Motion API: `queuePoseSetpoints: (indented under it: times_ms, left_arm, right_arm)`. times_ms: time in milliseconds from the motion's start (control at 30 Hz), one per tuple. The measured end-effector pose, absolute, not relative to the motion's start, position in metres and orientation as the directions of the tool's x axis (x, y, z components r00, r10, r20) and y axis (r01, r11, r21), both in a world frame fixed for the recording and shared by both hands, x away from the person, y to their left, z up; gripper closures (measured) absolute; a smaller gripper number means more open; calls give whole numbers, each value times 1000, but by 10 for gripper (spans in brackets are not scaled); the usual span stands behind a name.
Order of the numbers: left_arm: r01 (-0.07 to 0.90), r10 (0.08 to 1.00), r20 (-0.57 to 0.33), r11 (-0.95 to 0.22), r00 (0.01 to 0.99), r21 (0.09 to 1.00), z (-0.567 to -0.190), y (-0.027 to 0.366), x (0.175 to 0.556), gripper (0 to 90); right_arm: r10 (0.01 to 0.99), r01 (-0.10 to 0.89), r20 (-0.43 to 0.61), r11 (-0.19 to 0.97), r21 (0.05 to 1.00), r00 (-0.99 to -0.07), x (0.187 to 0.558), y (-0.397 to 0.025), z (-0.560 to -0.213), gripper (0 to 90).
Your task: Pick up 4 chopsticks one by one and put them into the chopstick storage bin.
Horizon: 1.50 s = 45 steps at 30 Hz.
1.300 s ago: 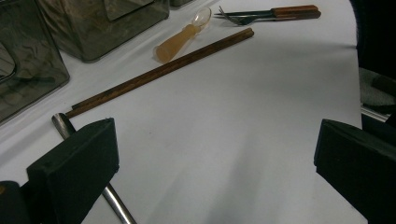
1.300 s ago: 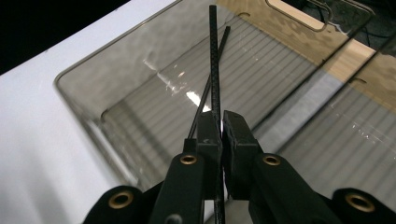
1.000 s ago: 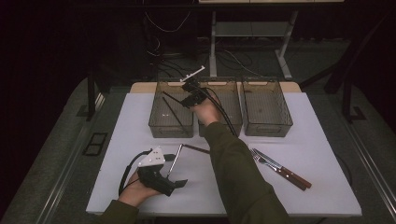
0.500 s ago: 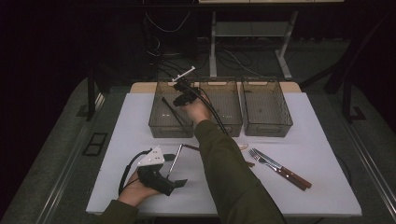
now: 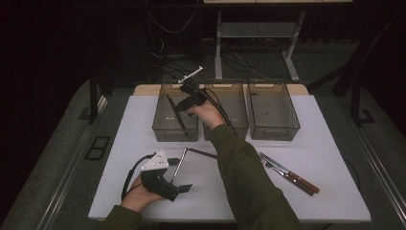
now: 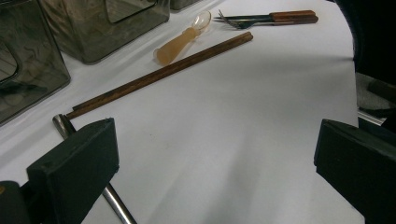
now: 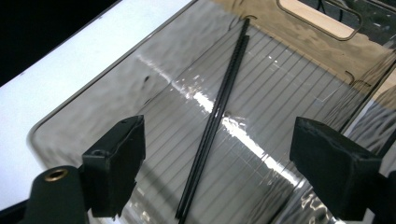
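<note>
Currently the right gripper [image 5: 184, 98] hangs over the left bin [image 5: 162, 128], jaws wide apart and empty. In the right gripper view, black chopsticks [image 7: 215, 114] lie side by side on the ribbed bin floor, running diagonally between the two jaws and below them; no contact with either jaw. In the high view the chopsticks [image 5: 176, 112] sit in the left of three smoked bins at the far side of the table [image 5: 119, 158].

Left gripper [image 5: 184, 188] rests low at the near left of the table, held in the left hand [image 5: 139, 197], jaws apart, nothing between them. Left gripper view: a metal rod [image 6: 112, 196] passes just under the left jaw, and a wooden chopstick [image 6: 163, 73] lies on the white surface ahead. Beyond it, a pale spoon [image 6: 182, 39], then a knife and fork [image 6: 271, 17] with wooden handles, close together.

High view: knife and fork [image 5: 287, 172] lie at the near right, well apart from both grippers. Middle bin [image 5: 239, 129] and right bin [image 5: 275, 132] appear empty.
</note>
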<state>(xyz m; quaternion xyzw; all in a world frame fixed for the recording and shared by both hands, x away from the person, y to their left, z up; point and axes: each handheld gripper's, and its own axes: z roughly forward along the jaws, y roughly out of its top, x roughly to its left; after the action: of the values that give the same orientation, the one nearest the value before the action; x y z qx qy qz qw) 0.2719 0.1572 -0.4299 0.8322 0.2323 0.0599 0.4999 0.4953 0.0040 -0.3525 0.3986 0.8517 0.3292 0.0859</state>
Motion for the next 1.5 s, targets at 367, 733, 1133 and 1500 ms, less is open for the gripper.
queuePoseSetpoints:
  times_ms: [367, 733, 1133, 1500]
  left_arm:
    - [329, 449, -134, -392, 883, 859, -430, 157, 272, 0]
    - [333, 454, -130, -402, 882, 853, -430, 157, 271, 0]
    - [336, 461, -130, -401, 878, 852, -431, 157, 271, 0]
    - [338, 467, -126, -403, 875, 850, -431, 156, 271, 0]
  right_arm:
    - [693, 568, 85, 508, 647, -716, 465, -26, -345, 157]
    - [661, 529, 89, 505, 682, -745, 434, -85, -341, 441]
    - [605, 529, 157, 505, 682, -780, 401, -135, -352, 646]
    - [562, 519, 186, 519, 679, -806, 374, -172, -364, 697]
